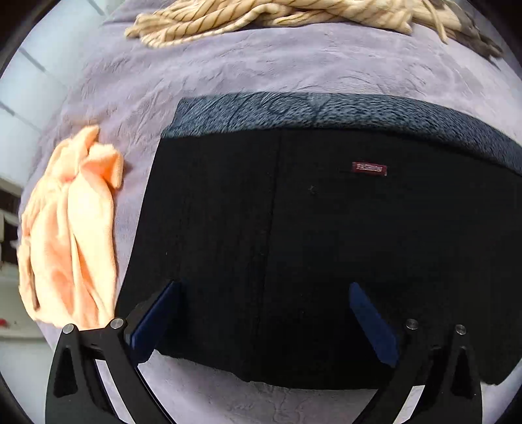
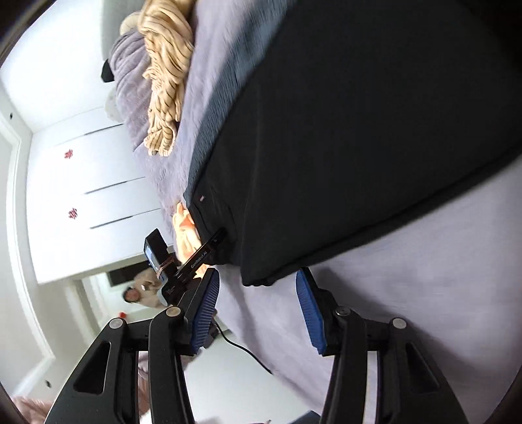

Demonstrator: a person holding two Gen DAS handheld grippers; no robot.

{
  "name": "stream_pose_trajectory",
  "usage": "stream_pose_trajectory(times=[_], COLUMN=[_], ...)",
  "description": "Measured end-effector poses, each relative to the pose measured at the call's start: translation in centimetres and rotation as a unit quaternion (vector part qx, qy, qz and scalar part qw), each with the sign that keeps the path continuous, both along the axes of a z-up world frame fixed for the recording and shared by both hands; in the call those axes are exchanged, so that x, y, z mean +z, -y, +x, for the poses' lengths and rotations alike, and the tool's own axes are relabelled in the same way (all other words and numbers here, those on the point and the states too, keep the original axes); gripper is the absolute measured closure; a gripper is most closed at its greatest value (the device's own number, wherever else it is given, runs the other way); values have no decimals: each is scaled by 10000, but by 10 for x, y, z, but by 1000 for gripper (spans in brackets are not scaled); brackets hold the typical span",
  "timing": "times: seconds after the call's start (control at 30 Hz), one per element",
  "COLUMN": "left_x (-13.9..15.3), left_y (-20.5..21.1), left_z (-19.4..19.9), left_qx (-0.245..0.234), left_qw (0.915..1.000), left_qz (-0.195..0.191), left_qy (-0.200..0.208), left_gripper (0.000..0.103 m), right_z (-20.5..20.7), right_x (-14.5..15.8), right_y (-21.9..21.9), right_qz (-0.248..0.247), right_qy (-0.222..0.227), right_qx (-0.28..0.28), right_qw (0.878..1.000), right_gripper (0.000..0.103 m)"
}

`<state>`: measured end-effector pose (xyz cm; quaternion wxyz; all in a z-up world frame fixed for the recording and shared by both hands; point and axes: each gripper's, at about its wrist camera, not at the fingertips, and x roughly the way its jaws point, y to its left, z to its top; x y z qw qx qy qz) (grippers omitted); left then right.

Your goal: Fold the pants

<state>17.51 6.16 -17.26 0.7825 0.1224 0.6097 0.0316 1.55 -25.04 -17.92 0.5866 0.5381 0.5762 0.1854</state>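
The folded black fabric pants (image 1: 310, 244) fill the frame centre, lying flat on the lilac plush blanket (image 1: 261, 71). Left gripper (image 1: 264, 323): jaws open over the near hem. Right gripper (image 2: 257, 306): jaws open, empty. Crumpled orange cloth (image 1: 71, 234) lies at left.

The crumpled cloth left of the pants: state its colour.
Light orange cloth, a peach shade, clearest in the left wrist view.

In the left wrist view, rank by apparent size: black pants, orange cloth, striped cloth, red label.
1. Black pants
2. Orange cloth
3. Striped cloth, cut off by the frame and farther away, so its rank against the orange one is unsure
4. Red label
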Motion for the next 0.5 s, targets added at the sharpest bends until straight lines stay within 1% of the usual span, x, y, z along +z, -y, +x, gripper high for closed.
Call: stream_pose_trajectory(times=[0.07, 0.1, 0.17, 0.2, 0.23, 0.3, 0.33, 0.37, 0.4, 0.43, 0.5], left_x=[-2, -3, -5, -6, -7, -8, -8, -7, -8, -9, -10], left_y=[2, -1, -6, -6, -5, -3, -2, -1, 0, -1, -3], left_z=[-3, -4, -5, -6, -8, -10, -11, -13, -14, -13, -10], left_qx=[-201, -186, -101, -99, -116, -111, -105, -103, -123, -144, -155], left_qw=[9998, 9997, 9995, 9994, 9994, 9994, 9994, 9994, 9994, 9994, 9992], left_qz=[22, -106, -297, -332, -318, -299, -298, -299, -300, -306, -336], left_qy=[96, 104, 73, 83, 118, 153, 146, 138, 118, 123, 130], left_gripper=[0, 0, 0, 0, 0, 0, 0, 0, 0, 0, 0], right_z=[1, 2, 10, 8, 24, 36, 41, 47, 52, 59, 63], right_x=[-3, -4, -5, -4, -5, -5, -7, -8, -9, -5, 6], right_y=[-19, -31, -36, -35, -36, -39, -41, -43, -48, -54, -64], right_qz=[-209, -374, -585, -634, -682, -760, -737, -719, -806, -1019, -1511], right_qy=[22, 34, -102, -131, -127, -127, -140, -137, -167, -205, -58], right_qx=[44, 107, 199, 223, 259, 307, 294, 261, 298, 410, 692], right_qw=[9998, 9992, 9980, 9977, 9973, 9965, 9968, 9970, 9962, 9937, 9861], right_gripper=[49, 49, 49, 49, 49, 49, 55, 67, 94, 94, 94])
